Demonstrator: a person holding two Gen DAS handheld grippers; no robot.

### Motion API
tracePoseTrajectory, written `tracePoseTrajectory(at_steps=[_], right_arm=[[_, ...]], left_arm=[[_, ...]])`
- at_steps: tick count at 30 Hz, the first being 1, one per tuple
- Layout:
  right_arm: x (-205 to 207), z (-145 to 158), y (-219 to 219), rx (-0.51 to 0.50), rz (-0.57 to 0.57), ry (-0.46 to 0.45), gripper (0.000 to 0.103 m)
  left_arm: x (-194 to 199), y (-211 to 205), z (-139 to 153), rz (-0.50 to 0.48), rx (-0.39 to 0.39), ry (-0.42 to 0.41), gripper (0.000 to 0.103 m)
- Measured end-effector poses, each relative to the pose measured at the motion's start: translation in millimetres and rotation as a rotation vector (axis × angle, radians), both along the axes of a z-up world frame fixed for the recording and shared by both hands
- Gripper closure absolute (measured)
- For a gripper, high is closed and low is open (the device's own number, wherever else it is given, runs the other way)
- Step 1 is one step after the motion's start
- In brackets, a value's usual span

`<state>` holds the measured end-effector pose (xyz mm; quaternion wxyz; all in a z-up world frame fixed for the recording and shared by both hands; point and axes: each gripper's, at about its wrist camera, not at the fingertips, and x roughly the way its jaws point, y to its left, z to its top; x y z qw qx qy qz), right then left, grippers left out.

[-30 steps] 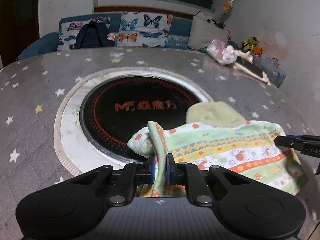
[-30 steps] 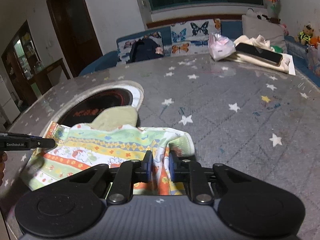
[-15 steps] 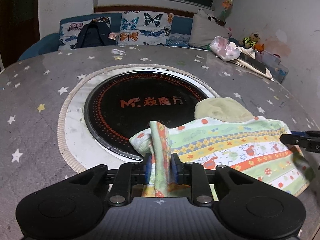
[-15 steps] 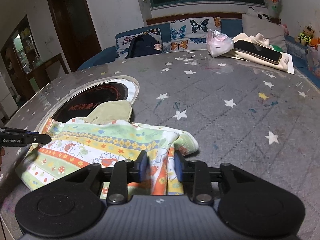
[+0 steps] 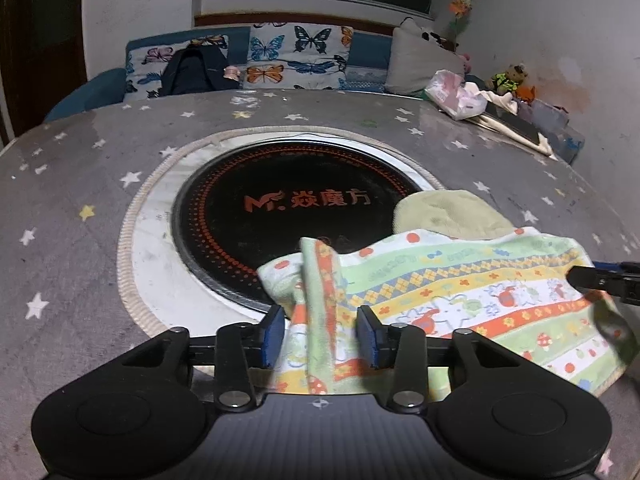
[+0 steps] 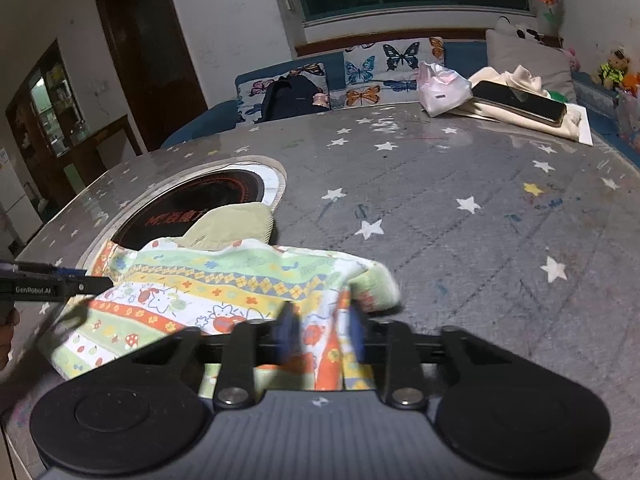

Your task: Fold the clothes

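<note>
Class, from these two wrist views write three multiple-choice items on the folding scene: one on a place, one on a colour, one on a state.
1. Where does the plain green cloth lie?
A. on the sofa
B. at the cooktop rim, partly under the striped cloth
C. on the phone

2. What colour are the left gripper pads?
A. blue
B. red
C. white

3. How do the left fingers stand?
A. shut tight on the cloth
B. apart, the cloth's fold between them
C. off the table, out of view

Answers: 1 B, its edge goes under the stripes by the rim. 2 A, both pads show blue. 3 B, gaps show on both sides of the fold.
</note>
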<state>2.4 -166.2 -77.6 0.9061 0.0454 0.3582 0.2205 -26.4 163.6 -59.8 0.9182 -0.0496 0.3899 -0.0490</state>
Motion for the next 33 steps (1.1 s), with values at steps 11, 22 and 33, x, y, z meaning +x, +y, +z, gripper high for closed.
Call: tracePoseTrajectory(at_steps=[11,22,33], right_arm=[[-7.3,29.7,-3.3,-0.004,-0.007,-0.088,0.09],[-22.1,57.7,-2.1,-0.013,-0.004,-0.197,0.093],[-22.9,94.2,-9.9,-0.047,-0.024,-0.284,0.093]], left_arm=[[-6.8,-8.7,34.0,-0.055,-0.057,-0.059,0.093],[-9.2,-29.3,64.8,-0.118,-0.074,-0.132,0.094],[1.1,-45.0,90.4,-0.147,-0.046,-0.158,0.094]])
